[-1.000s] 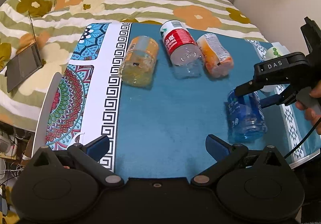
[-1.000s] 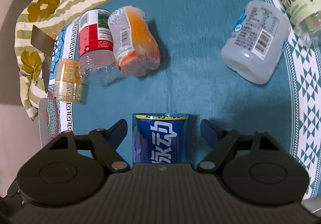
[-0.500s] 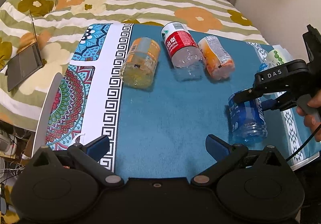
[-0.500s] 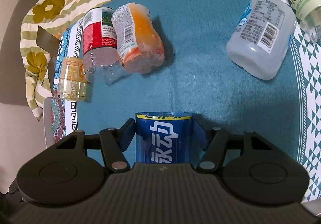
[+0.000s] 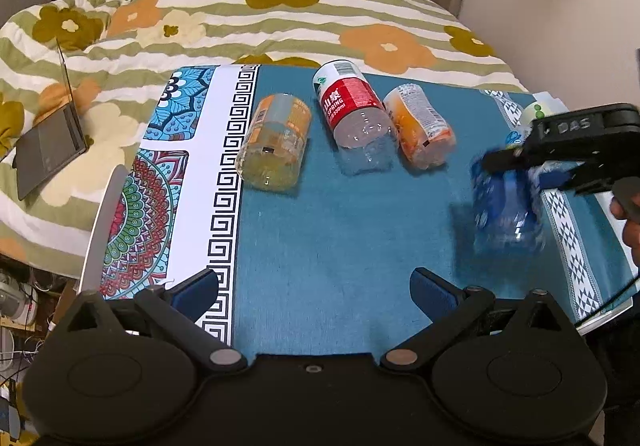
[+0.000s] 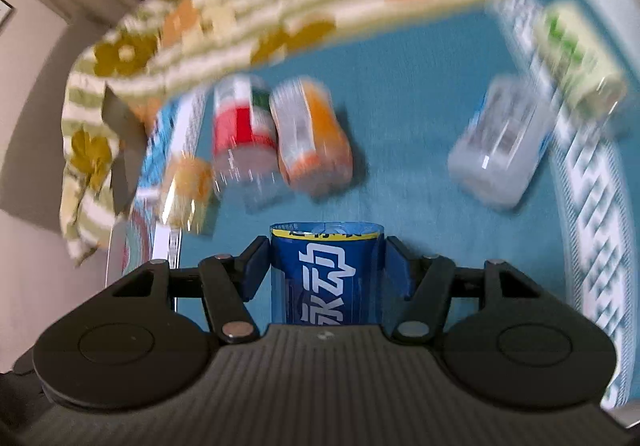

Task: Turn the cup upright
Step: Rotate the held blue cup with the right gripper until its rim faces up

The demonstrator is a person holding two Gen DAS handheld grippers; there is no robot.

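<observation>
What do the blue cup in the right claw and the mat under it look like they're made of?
Blue cup: apparently thin clear plastic with a glossy printed blue label; light passes through its lower end in the left wrist view. Mat: seemingly woven fabric, matte teal, faint fuzzy texture and printed borders.

Ahead of my left tongs I see a teal mat [image 5: 340, 230] with a white Greek-key border and bright medallion panels on its left side. Lying on it, beyond the tongs, are three cut bottle cups on their sides: a yellow one [image 5: 276, 142] left of centre, a red-labelled one [image 5: 354, 114] beside it, and an orange one [image 5: 418, 126] touching that. From my right tongs, a clear cup [image 6: 500, 142] and a green-labelled cup [image 6: 576, 58] lie far right.
</observation>
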